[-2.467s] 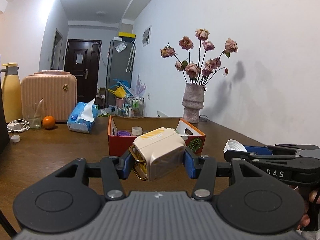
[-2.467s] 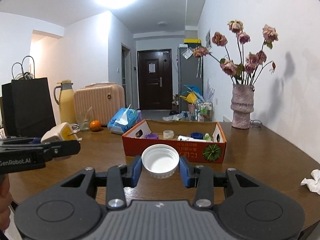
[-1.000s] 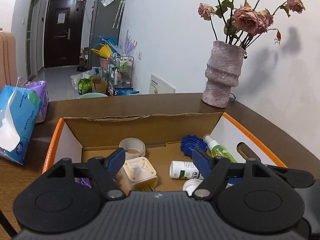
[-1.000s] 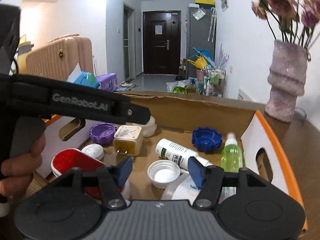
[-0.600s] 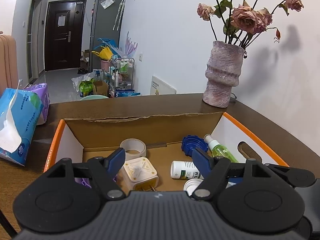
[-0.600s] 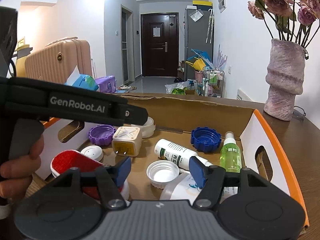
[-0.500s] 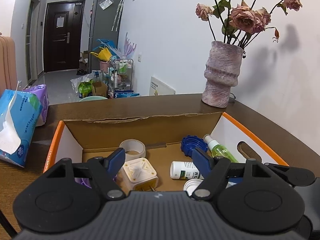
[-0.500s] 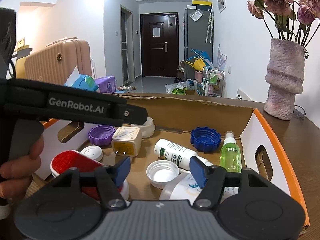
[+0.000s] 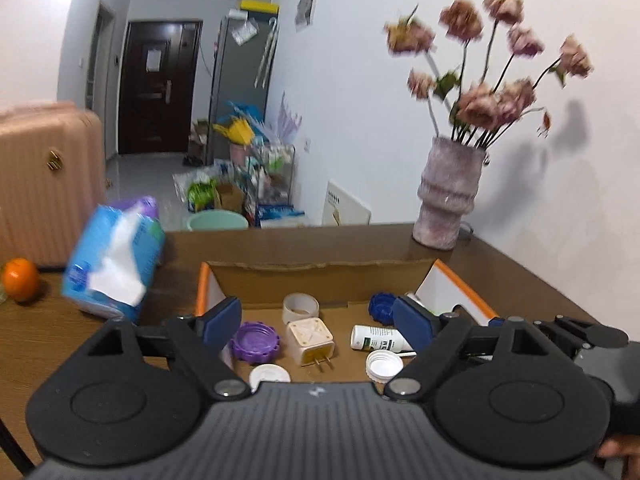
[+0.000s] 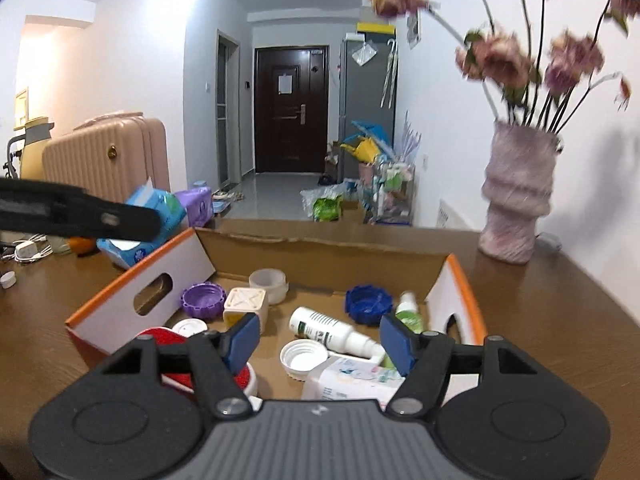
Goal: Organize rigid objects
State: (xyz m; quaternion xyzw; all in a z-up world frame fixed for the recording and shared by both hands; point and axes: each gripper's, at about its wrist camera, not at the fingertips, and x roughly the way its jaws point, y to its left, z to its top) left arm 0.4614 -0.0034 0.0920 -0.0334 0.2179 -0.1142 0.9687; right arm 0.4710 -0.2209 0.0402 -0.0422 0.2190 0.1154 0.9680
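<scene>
Both grippers, left (image 9: 318, 320) and right (image 10: 320, 338), have just been opened wide, empty, above the box (image 10: 120, 300); its wall could be snagged.

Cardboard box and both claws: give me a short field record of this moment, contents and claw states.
container: cardboard box with orange edges, on wooden table
contents seen: cream plug adapter, white cap lying open side up, purple lid, blue lid, white bottle on its side, green spray bottle, tape roll
left claw: open, jaws just widened, nothing between them
right claw: open, jaws just widened, nothing gripped
beside box: tissue pack, vase
</scene>
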